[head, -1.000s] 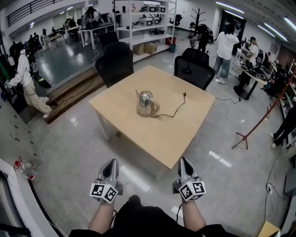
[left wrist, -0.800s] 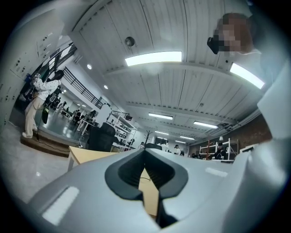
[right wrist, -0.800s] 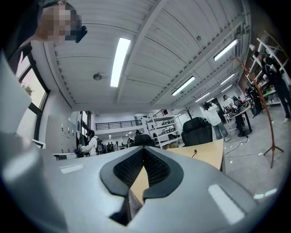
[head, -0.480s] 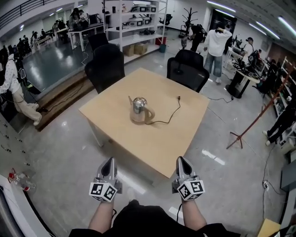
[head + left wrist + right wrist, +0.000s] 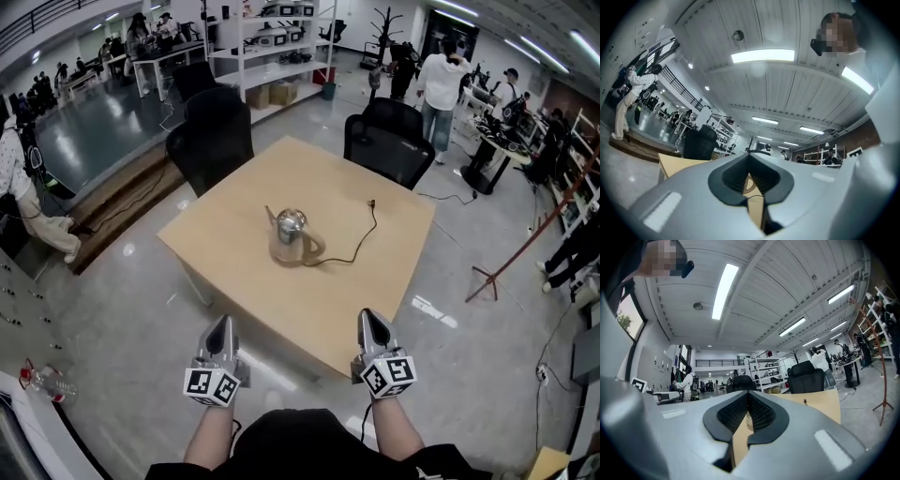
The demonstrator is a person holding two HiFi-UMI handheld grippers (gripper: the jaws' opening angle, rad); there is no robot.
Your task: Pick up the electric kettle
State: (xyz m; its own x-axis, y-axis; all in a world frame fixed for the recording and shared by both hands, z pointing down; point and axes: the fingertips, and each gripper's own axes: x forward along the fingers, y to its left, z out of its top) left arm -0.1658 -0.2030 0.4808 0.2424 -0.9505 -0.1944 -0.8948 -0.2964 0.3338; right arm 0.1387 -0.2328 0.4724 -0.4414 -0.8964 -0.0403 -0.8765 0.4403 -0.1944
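Standing on the worktop (image 5: 384,246), the kettle (image 5: 292,236) is far beyond the left gripper (image 5: 222,326) and right gripper (image 5: 369,320), whose fingers are pressed together, empty.

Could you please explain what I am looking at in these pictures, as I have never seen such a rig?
There is no robot: a person holds a two-jaw gripper in each hand. The wide picture comes from a head camera looking down at the left gripper and right gripper. The other two come from cameras riding on each gripper, looking along its jaws. Both grippers are shut and empty. On the wooden table ahead stands the electric kettle with its cord, untouched.
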